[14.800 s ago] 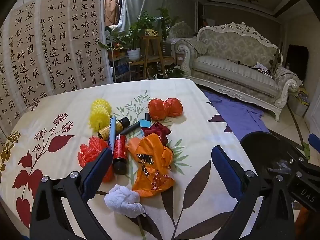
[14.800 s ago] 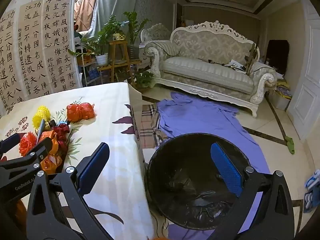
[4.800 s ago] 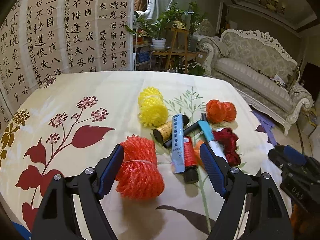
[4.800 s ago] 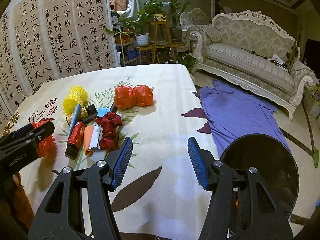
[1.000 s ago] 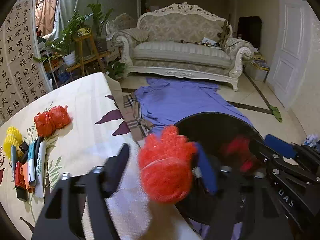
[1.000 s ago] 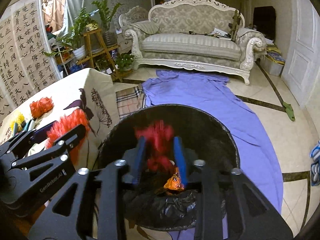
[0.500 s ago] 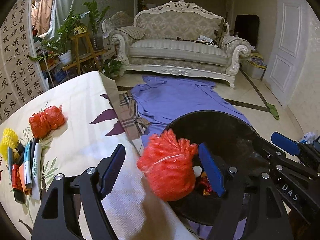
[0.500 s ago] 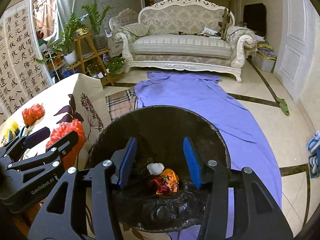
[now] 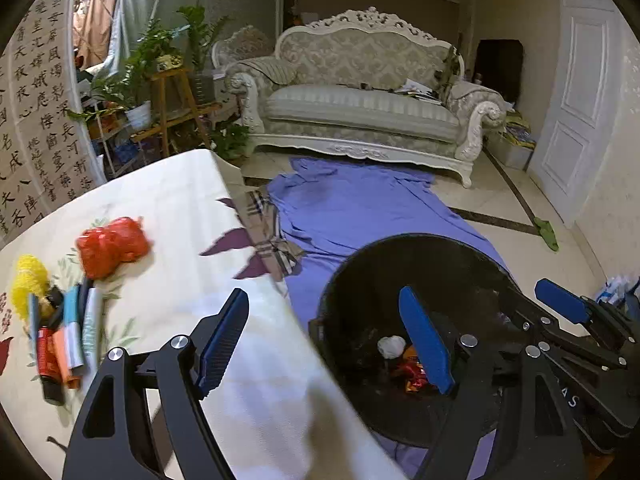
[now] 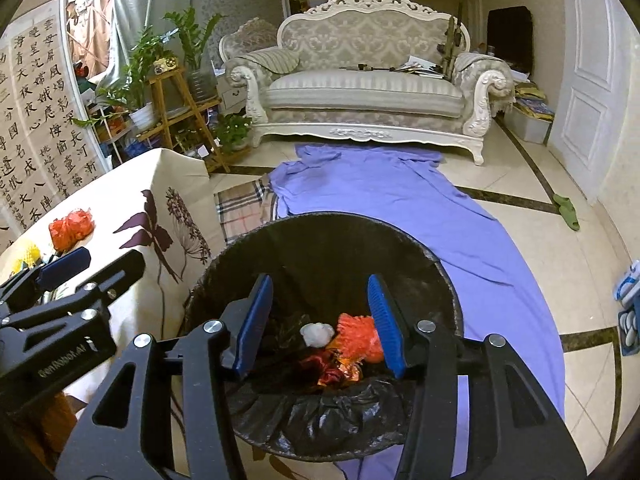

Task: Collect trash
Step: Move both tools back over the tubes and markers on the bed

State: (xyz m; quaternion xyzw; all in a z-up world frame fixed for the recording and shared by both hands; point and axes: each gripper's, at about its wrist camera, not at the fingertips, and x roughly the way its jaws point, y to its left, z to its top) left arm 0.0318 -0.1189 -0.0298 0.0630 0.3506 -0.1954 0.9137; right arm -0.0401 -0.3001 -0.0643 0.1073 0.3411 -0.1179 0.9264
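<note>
Far off to the left of the left gripper [image 9: 324,336], the leftover trash is lying on the floral tablecloth [image 9: 168,208]: a yellow mesh ball [image 9: 28,280] at the far left, a tight bundle of markers and tubes [image 9: 66,340] beside it with their long axes running roughly away from the camera, and a red mesh wad [image 9: 110,242] lying beyond the bundle, further from the jaws. All of it is sitting well apart from the left jaws and to their left; judging by that, the left hand is the nearer one for the next pickup, and it would need to swing back leftward over the table.

The left gripper is hanging with its jaws spread wide and nothing between them, straddling the table edge: its left finger is showing over the cloth, its right finger over the black trash bin [image 9: 460,248]. It is pointing forward and downward.

Further right, the right gripper [image 10: 318,326] is hovering directly over the bin's mouth, angled down into it. Its jaws have just been opening and are standing partly apart, holding nothing. Below and between them, at the bottom of the bin on the black liner, an orange-red mesh ball [image 10: 356,338] is lying against a white crumpled wad [image 10: 316,334], with a red foil wrapper [image 10: 332,370] just nearer the camera. The table trash is lying much farther from these jaws, beyond the left gripper.
</note>
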